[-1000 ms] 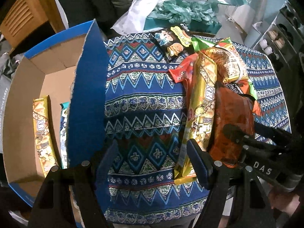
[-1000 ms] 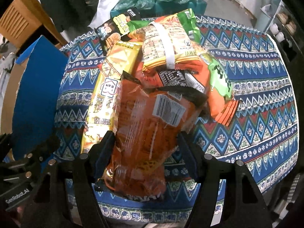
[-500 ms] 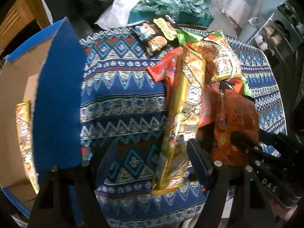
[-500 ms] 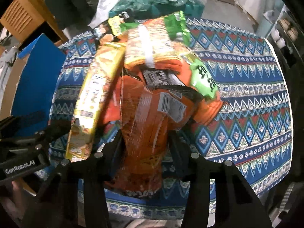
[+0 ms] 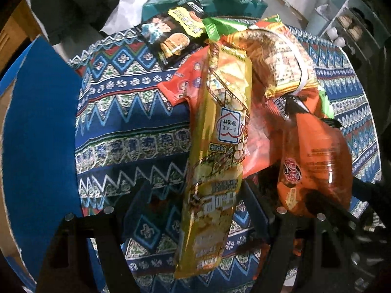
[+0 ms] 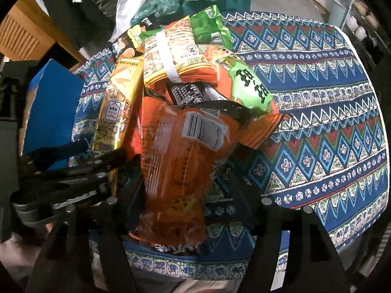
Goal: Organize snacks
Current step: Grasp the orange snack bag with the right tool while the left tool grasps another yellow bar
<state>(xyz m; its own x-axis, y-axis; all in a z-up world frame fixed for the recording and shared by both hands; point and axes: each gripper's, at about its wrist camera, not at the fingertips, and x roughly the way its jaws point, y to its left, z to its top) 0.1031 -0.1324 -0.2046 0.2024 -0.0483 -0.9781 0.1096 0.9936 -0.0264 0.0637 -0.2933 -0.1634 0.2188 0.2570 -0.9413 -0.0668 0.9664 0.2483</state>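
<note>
The long yellow snack packet [image 5: 215, 161] is flanked by the widely parted jaws of the left gripper [image 5: 195, 200], neither pad seen pressing on it. The orange snack bag [image 6: 180, 156] is straddled by the right gripper [image 6: 185, 195], whose jaws are opening (contact with the fingers cannot be told). Both packets lie on the patterned tablecloth [image 6: 317, 127]. Farther off, a heap of snack packets [image 6: 185, 56] is seen, and a blue cardboard box [image 5: 36, 131] at the left.
</note>
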